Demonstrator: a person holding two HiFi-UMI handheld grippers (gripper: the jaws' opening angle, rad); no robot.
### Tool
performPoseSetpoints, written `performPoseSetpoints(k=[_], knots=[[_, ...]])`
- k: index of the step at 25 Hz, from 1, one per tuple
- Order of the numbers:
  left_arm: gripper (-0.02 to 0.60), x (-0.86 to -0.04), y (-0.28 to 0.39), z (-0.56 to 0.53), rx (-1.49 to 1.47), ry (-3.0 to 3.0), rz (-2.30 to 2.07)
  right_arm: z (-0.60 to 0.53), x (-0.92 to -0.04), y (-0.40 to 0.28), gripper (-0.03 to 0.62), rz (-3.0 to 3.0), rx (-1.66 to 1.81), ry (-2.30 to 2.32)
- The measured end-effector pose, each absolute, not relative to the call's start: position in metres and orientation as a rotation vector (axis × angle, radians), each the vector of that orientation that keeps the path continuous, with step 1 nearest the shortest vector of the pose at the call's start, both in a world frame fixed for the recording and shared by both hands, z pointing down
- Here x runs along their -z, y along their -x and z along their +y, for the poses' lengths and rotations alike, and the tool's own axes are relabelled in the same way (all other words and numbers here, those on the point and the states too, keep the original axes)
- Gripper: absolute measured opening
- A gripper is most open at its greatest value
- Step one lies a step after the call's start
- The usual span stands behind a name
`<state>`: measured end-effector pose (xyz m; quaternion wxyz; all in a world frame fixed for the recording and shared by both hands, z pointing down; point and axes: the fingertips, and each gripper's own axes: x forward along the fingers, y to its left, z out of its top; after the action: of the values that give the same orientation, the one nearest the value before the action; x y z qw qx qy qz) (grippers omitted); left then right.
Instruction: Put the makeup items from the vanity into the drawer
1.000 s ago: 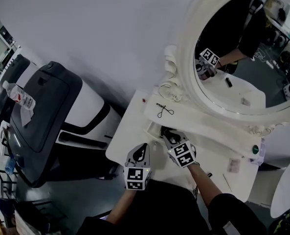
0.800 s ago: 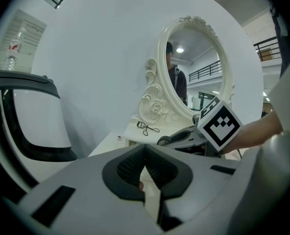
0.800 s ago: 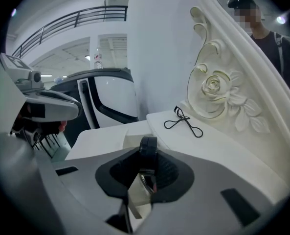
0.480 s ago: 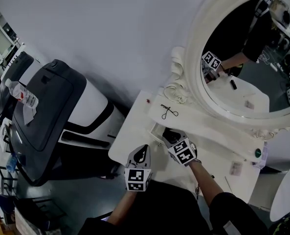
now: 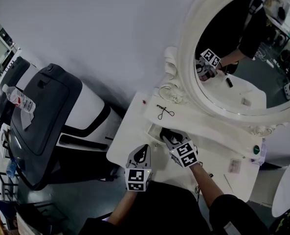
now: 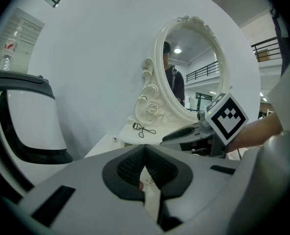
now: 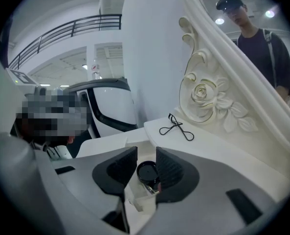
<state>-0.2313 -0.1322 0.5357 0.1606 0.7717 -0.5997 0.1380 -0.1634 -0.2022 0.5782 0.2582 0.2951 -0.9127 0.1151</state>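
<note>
My right gripper point(image 5: 166, 134) reaches into the open drawer point(image 5: 154, 129) at the front of the white vanity point(image 5: 130, 131). Its jaws are opening. A small round black compact point(image 7: 147, 172) sits between and below them in a drawer compartment, and the pads do not press on it. A black eyelash curler point(image 5: 164, 111) lies on the raised shelf under the mirror, also visible in the right gripper view point(image 7: 176, 127). My left gripper point(image 5: 143, 148) hovers over the vanity's front left part, shut and empty point(image 6: 145, 156).
A large oval mirror point(image 5: 242, 53) with carved roses stands on the shelf. A green-capped item point(image 5: 256, 150), a small pinkish item point(image 5: 234, 165) and a thin stick point(image 5: 226, 182) lie at the vanity's right end. A dark grey and white machine point(image 5: 42, 116) stands left, with a water bottle point(image 5: 18, 96) beyond it.
The right gripper stays at the drawer and has drawn back slightly toward me. The left gripper has held still. The head view swayed a little.
</note>
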Motion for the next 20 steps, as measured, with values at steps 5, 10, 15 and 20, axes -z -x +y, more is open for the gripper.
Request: performPoseSetpoints(k=[5,10,15,20], knots=[[0.014,-0.511,0.211,-0.142,-0.363,-2.299,-1.672,-0.193,-0.542,0.148,0.119,-2.578,-0.333,-0.893],[0.015,-0.481,0.182,-0.151,-0.304,-2.429,-1.604,-0.182,-0.497,0.129,0.061,-2.665,-0.283,-1.014],[0.014,-0.445,0.150,-0.149,-0.234,-2.558,-1.518,-0.163,-0.455,0.107,0.032,-2.739,-0.212,-1.131],[0.015,-0.418,0.123,-0.142,-0.166,-2.649,-1.433,-0.145,-0.423,0.079,0.025,-2.789,-0.172,-1.278]])
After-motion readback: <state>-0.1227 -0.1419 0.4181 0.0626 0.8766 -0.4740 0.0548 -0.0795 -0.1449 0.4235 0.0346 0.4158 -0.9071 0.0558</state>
